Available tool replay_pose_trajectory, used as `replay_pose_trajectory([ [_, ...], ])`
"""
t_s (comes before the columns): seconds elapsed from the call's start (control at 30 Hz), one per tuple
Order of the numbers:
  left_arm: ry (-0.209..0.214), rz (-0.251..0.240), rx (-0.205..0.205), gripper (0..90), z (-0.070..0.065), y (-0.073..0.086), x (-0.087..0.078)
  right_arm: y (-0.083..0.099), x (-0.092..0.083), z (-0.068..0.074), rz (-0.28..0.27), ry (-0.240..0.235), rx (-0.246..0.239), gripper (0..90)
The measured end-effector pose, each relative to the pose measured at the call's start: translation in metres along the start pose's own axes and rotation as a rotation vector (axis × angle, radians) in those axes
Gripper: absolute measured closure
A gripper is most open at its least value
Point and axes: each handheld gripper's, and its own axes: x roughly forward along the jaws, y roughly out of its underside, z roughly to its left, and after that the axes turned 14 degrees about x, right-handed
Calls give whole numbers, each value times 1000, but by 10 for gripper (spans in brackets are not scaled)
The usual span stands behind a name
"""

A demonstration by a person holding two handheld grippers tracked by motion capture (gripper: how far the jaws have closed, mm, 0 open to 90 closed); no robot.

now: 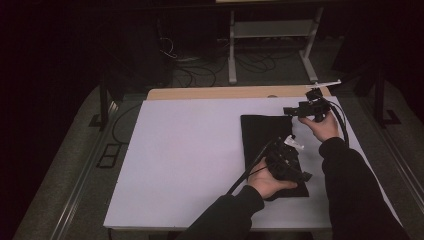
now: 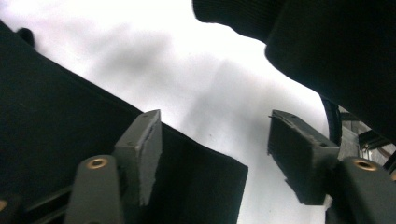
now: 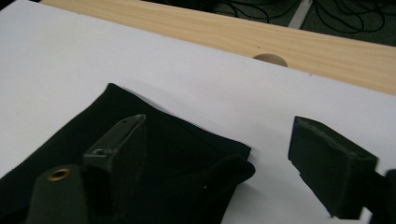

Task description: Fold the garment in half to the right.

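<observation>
High view, black cloth [image 1: 264,131] on white board [image 1: 190,150], both grippers' jaws parted, gripping nothing, wooden edge [image 1: 220,93] behind.

Left gripper [image 1: 295,175] held low, right gripper [image 1: 289,110] raised, both with fingers spread apart

White table sheet [image 1: 190,150], bare wooden table edge [image 1: 215,93], floor cables [image 1: 250,62], metal stand [image 1: 232,50]

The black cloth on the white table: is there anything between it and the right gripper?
Nothing visible stands in the way. The right gripper is open just above a corner of the black cloth, with only bare white table around it.
</observation>
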Motion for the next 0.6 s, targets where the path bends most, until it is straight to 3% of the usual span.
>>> replay_pose_trajectory([
  [0.17,19,-36,8,210,-3,-2,-8,-1,-11,6,-5,9,-13,0],
  [0.23,31,-49,9,175,-3,-3,-12,-1,-16,9,-11,18,-20,0],
  [0.47,2,-56,40,21,1,-3,-28,3,-32,14,-19,14,-34,0],
  [0.6,-13,-61,45,0,4,-2,-38,6,-41,17,-21,1,-42,0],
])
